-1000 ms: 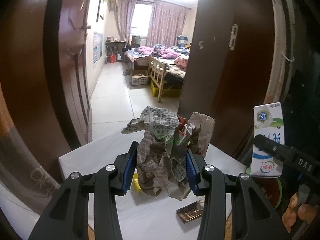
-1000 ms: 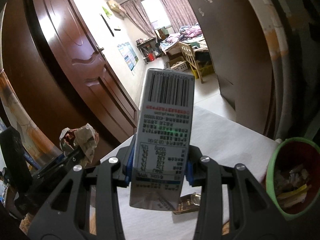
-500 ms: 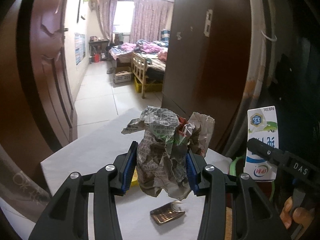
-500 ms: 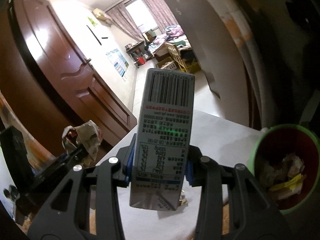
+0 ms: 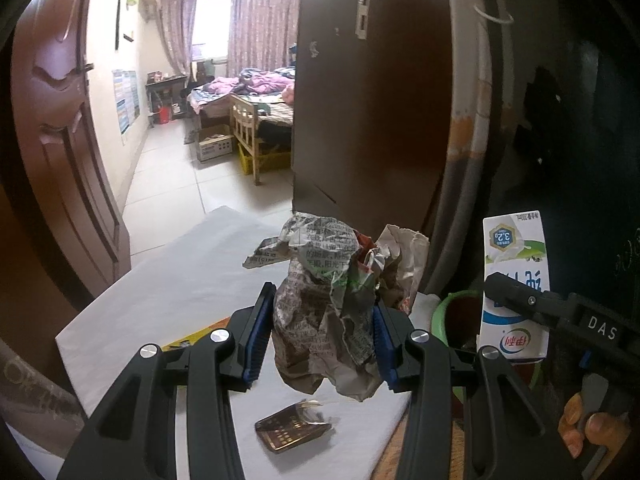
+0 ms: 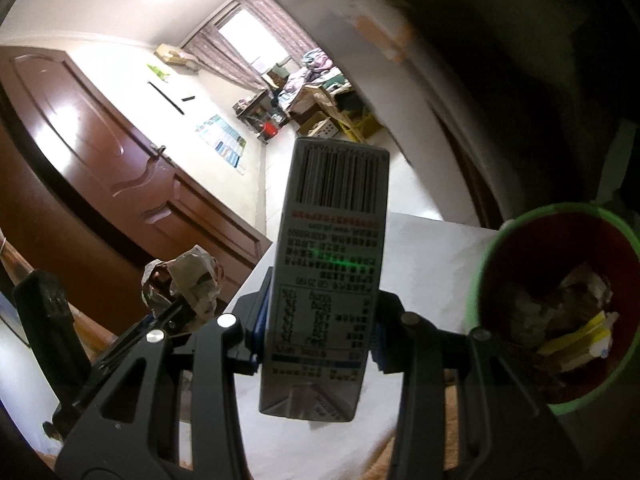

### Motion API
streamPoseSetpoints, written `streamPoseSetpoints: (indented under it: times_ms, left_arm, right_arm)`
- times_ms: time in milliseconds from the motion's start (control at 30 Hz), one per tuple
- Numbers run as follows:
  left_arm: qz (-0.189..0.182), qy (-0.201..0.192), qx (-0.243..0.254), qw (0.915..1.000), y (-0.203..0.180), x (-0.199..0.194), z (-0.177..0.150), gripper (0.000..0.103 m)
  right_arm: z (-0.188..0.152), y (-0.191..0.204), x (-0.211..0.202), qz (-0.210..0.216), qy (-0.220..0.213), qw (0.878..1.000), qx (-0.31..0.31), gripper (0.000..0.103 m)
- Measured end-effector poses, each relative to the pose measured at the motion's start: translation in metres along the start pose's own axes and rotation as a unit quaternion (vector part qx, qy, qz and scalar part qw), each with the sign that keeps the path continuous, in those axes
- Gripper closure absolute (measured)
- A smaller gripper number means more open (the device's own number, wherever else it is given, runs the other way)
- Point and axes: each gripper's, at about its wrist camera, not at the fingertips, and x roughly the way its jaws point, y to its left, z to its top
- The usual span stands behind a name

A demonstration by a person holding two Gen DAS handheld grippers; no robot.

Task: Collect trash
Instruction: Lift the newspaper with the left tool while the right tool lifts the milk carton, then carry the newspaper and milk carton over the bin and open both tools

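My left gripper [image 5: 320, 332] is shut on a crumpled ball of newspaper [image 5: 332, 304], held above the white table top [image 5: 172, 292]. My right gripper [image 6: 318, 322] is shut on a milk carton [image 6: 328, 280], upside down with its barcode end up. In the left wrist view that carton [image 5: 514, 280] hangs at the right, and the right gripper's finger crosses it. A red bin with a green rim [image 6: 496, 240] stands at the right; it holds paper scraps and something yellow. The left gripper with its paper ball [image 6: 184, 280] shows at the left of the right wrist view.
A flattened dark foil wrapper [image 5: 294, 434] lies on the table below the paper ball. A yellow wrapper [image 5: 192, 340] peeks out behind my left finger. The bin's green rim [image 5: 440, 312] sits at the table's right end. A brown door [image 5: 68, 160] and a dark door panel [image 5: 368, 120] frame the bedroom beyond.
Both grippers have swung to the right with their loads. The bin has come closer and larger in the right wrist view, and its rim has come into the left wrist view.
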Motion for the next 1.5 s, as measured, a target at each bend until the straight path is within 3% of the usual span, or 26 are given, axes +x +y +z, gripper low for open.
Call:
streamPoseSetpoints:
  times_ms: [333,600,733,867,933,967,1000,1033,1067,1233,1500]
  left_arm:
    - [-0.033,0.014,0.025,0.999,-0.039,0.017,-0.001,0.061]
    - [-0.087,0.03,0.026,0.9954,-0.074,0.04,0.002,0.061]
    - [-0.114,0.035,0.038,0.9922,-0.099,0.053,0.003,0.061]
    - [-0.144,0.036,0.05,0.9876,-0.125,0.063,0.008,0.056]
    - [-0.156,0.038,0.054,0.9854,-0.135,0.067,0.008,0.05]
    - [-0.165,0.04,0.055,0.984,-0.137,0.068,0.009,0.044]
    - [-0.171,0.043,0.057,0.9826,-0.139,0.069,0.008,0.033]
    - [-0.175,0.044,0.058,0.9819,-0.139,0.069,0.007,0.028]
    - [-0.183,0.04,0.059,0.9806,-0.138,0.067,0.006,0.024]
    - [-0.177,0.026,0.046,0.9829,-0.119,0.056,0.002,0.022]
    - [-0.136,0.034,0.002,0.9901,-0.064,0.043,-0.006,0.021]
  right_arm:
    - [0.006,-0.057,-0.026,-0.029,-0.025,0.998,0.057,0.064]
    - [0.0,-0.1,-0.031,-0.033,-0.019,0.993,0.112,0.064]
    - [-0.002,-0.117,-0.037,-0.06,-0.026,0.989,0.134,0.064]
    - [-0.002,-0.131,-0.041,-0.083,-0.033,0.985,0.15,0.064]
    - [-0.002,-0.137,-0.042,-0.093,-0.035,0.983,0.156,0.064]
    - [-0.002,-0.14,-0.043,-0.099,-0.036,0.982,0.16,0.064]
    - [-0.003,-0.143,-0.043,-0.104,-0.037,0.98,0.164,0.057]
    - [-0.004,-0.148,-0.042,-0.11,-0.037,0.978,0.172,0.038]
    - [-0.005,-0.151,-0.041,-0.114,-0.036,0.976,0.181,0.032]
    - [-0.007,-0.158,-0.039,-0.098,-0.031,0.976,0.192,0.03]
    - [0.001,-0.112,-0.022,-0.1,-0.015,0.986,0.129,0.029]
